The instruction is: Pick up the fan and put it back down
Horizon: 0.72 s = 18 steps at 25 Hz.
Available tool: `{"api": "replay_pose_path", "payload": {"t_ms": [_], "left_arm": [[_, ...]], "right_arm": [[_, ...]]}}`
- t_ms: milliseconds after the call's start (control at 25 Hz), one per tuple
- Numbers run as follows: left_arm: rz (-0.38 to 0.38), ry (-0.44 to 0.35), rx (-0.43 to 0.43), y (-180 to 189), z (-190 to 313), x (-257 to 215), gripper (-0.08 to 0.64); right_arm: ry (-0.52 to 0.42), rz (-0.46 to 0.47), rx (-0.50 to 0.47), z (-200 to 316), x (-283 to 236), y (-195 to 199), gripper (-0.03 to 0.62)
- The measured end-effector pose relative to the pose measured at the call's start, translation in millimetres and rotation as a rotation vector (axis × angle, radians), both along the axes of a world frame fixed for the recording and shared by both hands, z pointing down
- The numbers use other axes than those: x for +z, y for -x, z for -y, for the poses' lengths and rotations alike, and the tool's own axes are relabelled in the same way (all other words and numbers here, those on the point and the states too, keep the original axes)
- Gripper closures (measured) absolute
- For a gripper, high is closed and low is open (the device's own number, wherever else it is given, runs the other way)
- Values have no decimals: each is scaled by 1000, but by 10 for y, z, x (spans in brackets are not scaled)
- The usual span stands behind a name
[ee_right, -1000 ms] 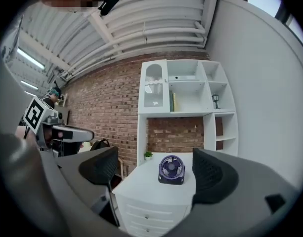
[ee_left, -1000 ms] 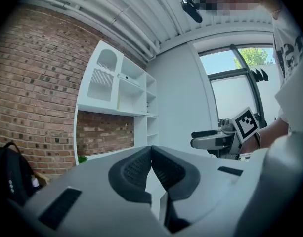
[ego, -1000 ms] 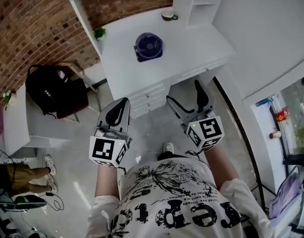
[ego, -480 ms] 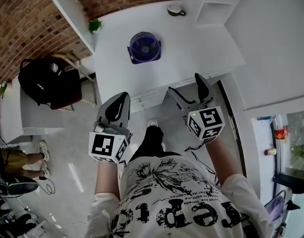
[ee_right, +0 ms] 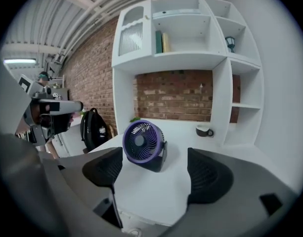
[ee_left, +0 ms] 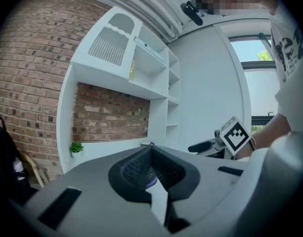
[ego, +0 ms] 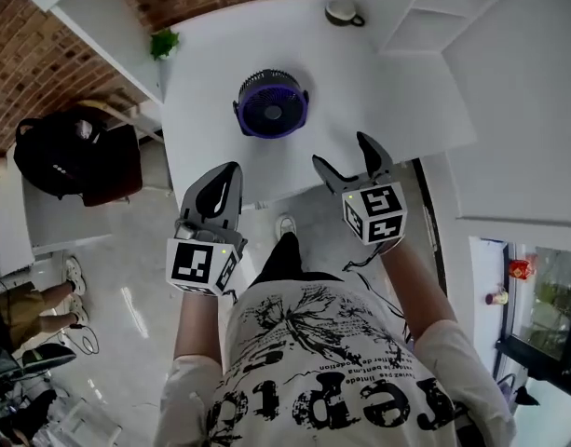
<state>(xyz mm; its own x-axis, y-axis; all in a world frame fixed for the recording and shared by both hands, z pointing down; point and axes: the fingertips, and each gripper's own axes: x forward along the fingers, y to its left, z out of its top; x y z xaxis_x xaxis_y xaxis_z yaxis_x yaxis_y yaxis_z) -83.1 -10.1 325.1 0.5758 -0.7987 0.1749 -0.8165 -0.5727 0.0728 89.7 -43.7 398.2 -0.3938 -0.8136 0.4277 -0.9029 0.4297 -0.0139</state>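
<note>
A small purple fan (ego: 272,107) stands upright on the white desk (ego: 206,82), facing the desk's front edge. My right gripper (ego: 342,155) hovers over that edge, a little to the right of the fan and short of it. Its jaws are closing but still stand wide, with nothing between them. In the right gripper view the fan (ee_right: 143,143) sits ahead of the right gripper (ee_right: 156,168), beyond the pads (ee_right: 208,175). My left gripper (ego: 220,186) is at the front edge, left of the fan, its jaws pressed together and empty. In the left gripper view the left gripper (ee_left: 151,154) hides most of the fan.
A mug (ego: 343,12) rests at the desk's back right, and a small potted plant (ego: 164,42) at the back left. White shelves (ee_right: 191,43) with books rise behind the desk. A black backpack (ego: 66,156) sits on a chair to the left.
Both grippers have moved forward from over the floor to the desk's front edge. The fan now lies closer. The right jaws look slightly narrower.
</note>
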Motion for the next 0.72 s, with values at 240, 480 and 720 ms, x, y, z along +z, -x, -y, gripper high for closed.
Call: {"api": "replay_pose_path", "payload": {"t_ms": [240, 480, 720], "left_arm": [[-20, 0, 21, -17, 605, 343, 546], [-22, 19, 13, -9, 1009, 670, 546], [-23, 54, -15, -18, 1209, 917, 546]], "right_arm": [[141, -55, 26, 685, 749, -70, 222], [229, -75, 39, 1114, 1354, -75, 260], [280, -48, 30, 1378, 1656, 12, 274]]}}
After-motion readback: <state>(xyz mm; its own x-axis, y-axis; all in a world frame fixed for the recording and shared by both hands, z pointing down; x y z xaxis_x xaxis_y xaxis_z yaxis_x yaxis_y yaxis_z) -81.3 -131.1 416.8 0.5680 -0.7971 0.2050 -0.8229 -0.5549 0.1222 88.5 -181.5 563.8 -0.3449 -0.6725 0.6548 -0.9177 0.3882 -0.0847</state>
